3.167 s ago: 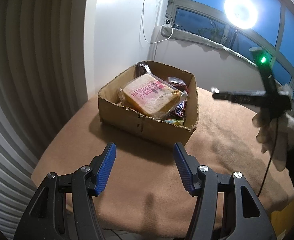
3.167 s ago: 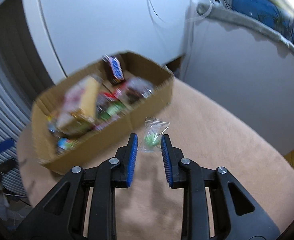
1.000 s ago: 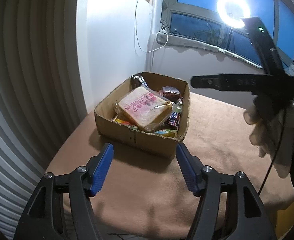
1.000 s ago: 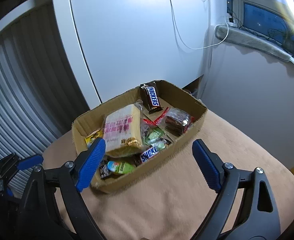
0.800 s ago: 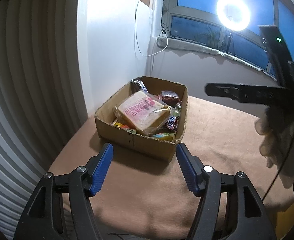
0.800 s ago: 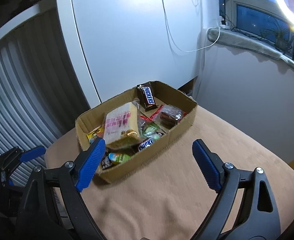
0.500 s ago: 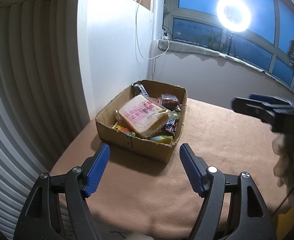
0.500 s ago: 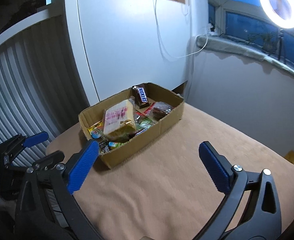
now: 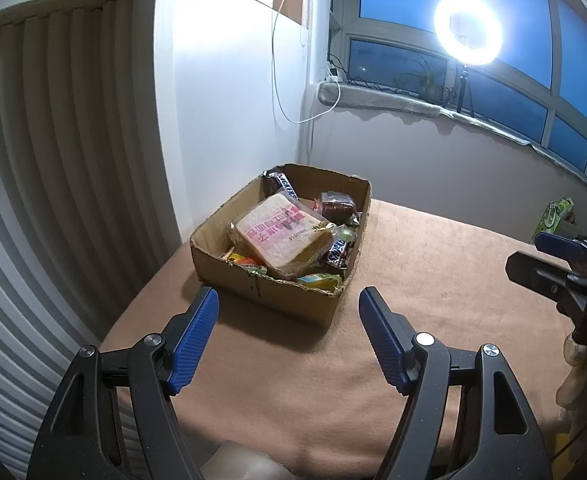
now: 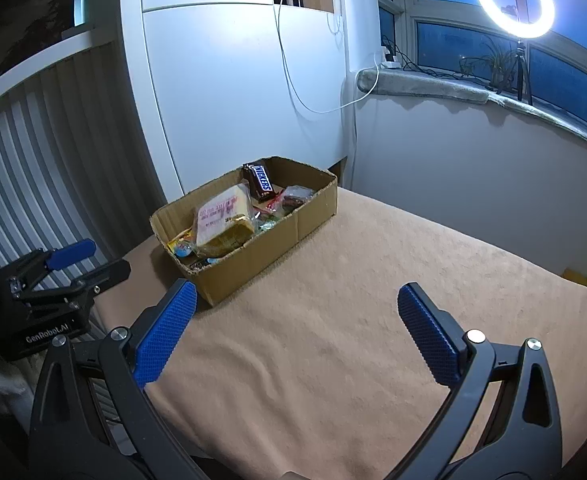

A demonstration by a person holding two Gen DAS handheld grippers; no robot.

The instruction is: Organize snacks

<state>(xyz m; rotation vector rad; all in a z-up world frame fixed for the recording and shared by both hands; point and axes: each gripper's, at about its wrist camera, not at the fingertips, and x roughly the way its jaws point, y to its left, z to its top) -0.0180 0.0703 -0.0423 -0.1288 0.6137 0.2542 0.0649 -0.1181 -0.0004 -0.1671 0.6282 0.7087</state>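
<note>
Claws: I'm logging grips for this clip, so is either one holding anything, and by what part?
Nothing is held. The left claw and right claw are both open and empty; the snacks lie in the cardboard box.

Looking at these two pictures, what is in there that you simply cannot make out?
- Snacks at the bottom of the cardboard box: covered by the big bread pack in both views.
- Print on the bread pack: too small to read.
- Green package at the table's far side, left wrist view: too small and dim; in the right wrist view it is cut by the picture's edge.
- The person's gloved hand: cut by the edge.
</note>
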